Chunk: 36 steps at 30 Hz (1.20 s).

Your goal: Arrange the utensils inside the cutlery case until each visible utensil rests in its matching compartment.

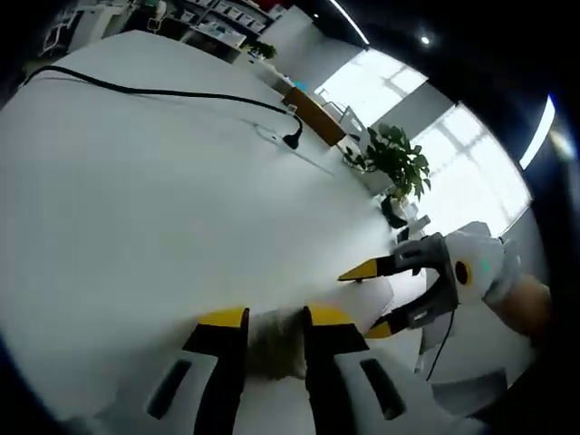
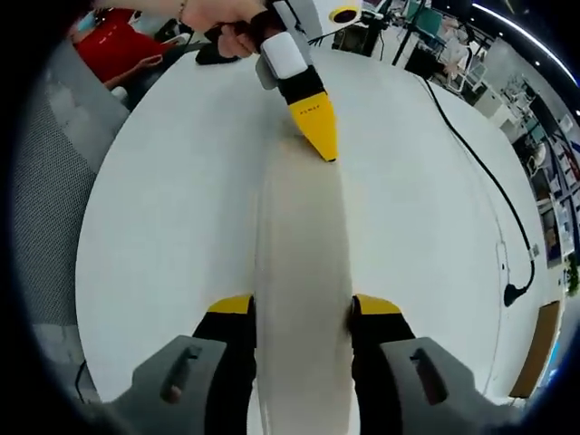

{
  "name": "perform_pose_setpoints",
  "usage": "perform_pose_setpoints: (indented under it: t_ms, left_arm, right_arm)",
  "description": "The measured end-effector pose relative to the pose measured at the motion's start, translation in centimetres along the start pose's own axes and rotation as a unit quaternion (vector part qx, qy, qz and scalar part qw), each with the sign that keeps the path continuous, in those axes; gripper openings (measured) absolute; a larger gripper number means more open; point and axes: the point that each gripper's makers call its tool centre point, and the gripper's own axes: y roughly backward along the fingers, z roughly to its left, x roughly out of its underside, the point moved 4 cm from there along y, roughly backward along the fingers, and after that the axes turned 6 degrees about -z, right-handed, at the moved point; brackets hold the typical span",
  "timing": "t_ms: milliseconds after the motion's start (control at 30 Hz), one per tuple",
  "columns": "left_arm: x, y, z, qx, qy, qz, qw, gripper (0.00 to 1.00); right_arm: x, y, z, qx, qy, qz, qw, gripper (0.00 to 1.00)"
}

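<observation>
I have the case point(image 2: 302, 281) between both claws, lifted above the white desk point(image 2: 181, 227). In the right gripper view my right claw point(image 2: 303, 313) is clenched across one end of the long pale case, a yellow tip pressed to each side. At the far end my left claw point(image 2: 317, 136) meets it, and in the left gripper view that left claw point(image 1: 275, 322) grips a pale beige end point(image 1: 272, 349) of the case between its tips. There the right claw point(image 1: 373, 299) comes in from the right with its jaws spread wide, presumably around the case's width.

I see no utensils, and I cannot tell whether the case is open or closed, so sorting looks not yet begun.

The risk as I judge it: each grip is narrow, on a smooth surface. If my hands pull apart or twist unevenly, one end could slip and drop to the desk, spilling whatever is inside. A black cable point(image 2: 480, 172) lies well apart, to the side.
</observation>
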Motion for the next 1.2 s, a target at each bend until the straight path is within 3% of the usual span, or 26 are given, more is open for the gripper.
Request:
perform_pose_setpoints:
  t_ms: [267, 500, 600, 633, 767, 833, 867, 900, 933, 1000, 1067, 1167, 1200]
  left_arm:
    - [-0.1, -0.3, -0.2, -0.006, -0.014, -0.001, 0.9999, 0.25]
    - [-0.4, -0.6, -0.6, -0.014, -0.06, 0.004, 0.9981, 0.23]
    - [-0.4, -0.6, -0.3, -0.018, -0.062, 0.005, 0.9979, 0.23]
    - [-0.6, -0.4, -0.2, -0.016, -0.061, 0.001, 0.998, 0.24]
    - [-1.1, 0.3, 0.0, -0.005, -0.046, -0.018, 0.9988, 0.24]
    - [-1.4, 0.7, 0.1, -0.009, -0.049, -0.019, 0.9986, 0.24]
    - [-1.6, 0.8, 0.0, -0.011, -0.052, -0.022, 0.9983, 0.24]
    - [-1.9, 1.0, -0.2, -0.009, -0.056, -0.024, 0.9981, 0.23]
    - [-2.0, 1.0, -0.5, -0.007, -0.058, -0.025, 0.998, 0.22]
    - [-2.2, 1.0, -1.4, 0.002, -0.068, -0.017, 0.9976, 0.18]
    - [-1.5, 1.0, -2.3, 0.012, -0.093, 0.027, 0.9952, 0.1]
    - [-1.0, 0.6, -3.3, 0.013, -0.14, 0.056, 0.9885, 0.04]
    - [-0.7, 0.5, -3.7, 0.012, -0.158, 0.071, 0.9848, 0.01]
  right_arm:
    - [0.3, -0.1, -0.3, -0.017, -0.006, -0.007, 0.9998, 0.4]
    - [0.5, 0.1, -0.3, -0.042, -0.027, -0.001, 0.9988, 0.42]
    - [1.1, 0.9, -0.2, -0.04, -0.037, -0.003, 0.9985, 0.52]
    - [1.4, 2.1, -0.3, -0.036, -0.061, -0.02, 0.9973, 0.52]
    - [2.0, 5.5, -0.6, -0.038, -0.143, -0.08, 0.9858, 0.43]
    - [3.2, 7.6, -1.5, -0.011, -0.178, -0.103, 0.9787, 0.35]
    - [4.0, 8.7, -1.8, 0.0, -0.204, -0.108, 0.9729, 0.27]
    - [4.5, 9.3, -1.9, 0.003, -0.22, -0.11, 0.9692, 0.13]
    - [5.1, 10.0, -1.5, 0.002, -0.234, -0.104, 0.9666, 0.01]
    - [6.1, 10.2, -1.0, 0.013, -0.252, -0.081, 0.9642, 0.0]
    - [6.4, 9.6, 0.4, -0.006, -0.254, -0.047, 0.9662, 0.0]
    - [7.1, 9.0, 0.9, -0.007, -0.242, -0.007, 0.9702, 0.0]
    - [7.0, 8.6, 1.0, -0.005, -0.241, -0.008, 0.9706, 0.0]
